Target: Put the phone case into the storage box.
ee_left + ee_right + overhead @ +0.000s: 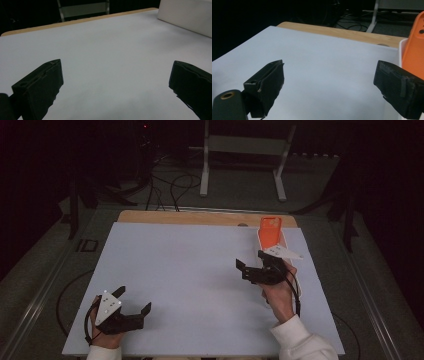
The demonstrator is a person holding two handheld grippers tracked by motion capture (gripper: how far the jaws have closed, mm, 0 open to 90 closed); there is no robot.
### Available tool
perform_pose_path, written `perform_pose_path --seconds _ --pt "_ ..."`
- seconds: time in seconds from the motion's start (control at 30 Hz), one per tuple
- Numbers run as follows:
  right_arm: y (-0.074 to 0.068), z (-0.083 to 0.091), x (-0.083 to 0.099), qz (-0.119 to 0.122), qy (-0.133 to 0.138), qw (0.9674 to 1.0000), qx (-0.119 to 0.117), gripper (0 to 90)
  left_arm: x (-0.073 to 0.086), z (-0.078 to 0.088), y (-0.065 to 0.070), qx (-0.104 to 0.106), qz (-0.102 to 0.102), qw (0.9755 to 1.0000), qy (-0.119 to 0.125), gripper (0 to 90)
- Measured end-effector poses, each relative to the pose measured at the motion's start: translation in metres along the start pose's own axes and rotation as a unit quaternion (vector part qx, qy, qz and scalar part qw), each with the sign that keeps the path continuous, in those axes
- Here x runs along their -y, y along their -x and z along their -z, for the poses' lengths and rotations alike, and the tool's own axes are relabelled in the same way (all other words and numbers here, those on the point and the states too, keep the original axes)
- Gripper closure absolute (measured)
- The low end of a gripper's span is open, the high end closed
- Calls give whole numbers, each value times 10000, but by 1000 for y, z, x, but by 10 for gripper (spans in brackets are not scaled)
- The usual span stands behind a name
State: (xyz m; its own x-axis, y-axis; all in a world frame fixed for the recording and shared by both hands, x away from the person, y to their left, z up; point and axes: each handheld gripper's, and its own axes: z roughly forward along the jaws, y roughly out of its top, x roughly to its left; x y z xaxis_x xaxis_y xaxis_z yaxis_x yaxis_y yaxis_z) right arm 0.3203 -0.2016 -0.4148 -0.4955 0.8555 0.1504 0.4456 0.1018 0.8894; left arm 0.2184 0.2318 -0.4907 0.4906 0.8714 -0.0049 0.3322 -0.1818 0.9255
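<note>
Left gripper (135, 301) agape over white table (200, 270)

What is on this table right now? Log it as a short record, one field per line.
surface: white board lying on a wooden table
object: orange phone case, far right of the board, resting in a white tray
right gripper: jaws open, empty, just in front of the orange phone case
left gripper: jaws open, empty, near the board's front left corner
contact: neither gripper touches the case
background: white frame stand and cables on the floor beyond the table
</note>
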Motion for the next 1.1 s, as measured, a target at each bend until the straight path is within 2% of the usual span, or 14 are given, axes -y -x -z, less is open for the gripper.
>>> perform_pose_path --seconds 0.23,0.27,0.4,0.57,0.83,1.1 --pt "-7 16 17 15 115 9996 -255 92 -2 3 -3 8 62 10000 43 0" --pt "-8 20 23 81 181 9993 -331 92 -2 3 -3 16 57 10000 43 0" --pt "-11 28 38 231 303 9986 -370 92 -4 4 -4 30 51 10000 52 0" --pt "-12 36 56 292 473 9974 -463 92 -4 5 -6 70 34 9999 69 0" --pt "-10 41 77 394 506 9962 -594 92 -5 4 -5 191 -65 9998 40 0" --pt "-12 40 92 606 545 9946 -642 92 -5 4 -4 309 -137 9994 15 0"
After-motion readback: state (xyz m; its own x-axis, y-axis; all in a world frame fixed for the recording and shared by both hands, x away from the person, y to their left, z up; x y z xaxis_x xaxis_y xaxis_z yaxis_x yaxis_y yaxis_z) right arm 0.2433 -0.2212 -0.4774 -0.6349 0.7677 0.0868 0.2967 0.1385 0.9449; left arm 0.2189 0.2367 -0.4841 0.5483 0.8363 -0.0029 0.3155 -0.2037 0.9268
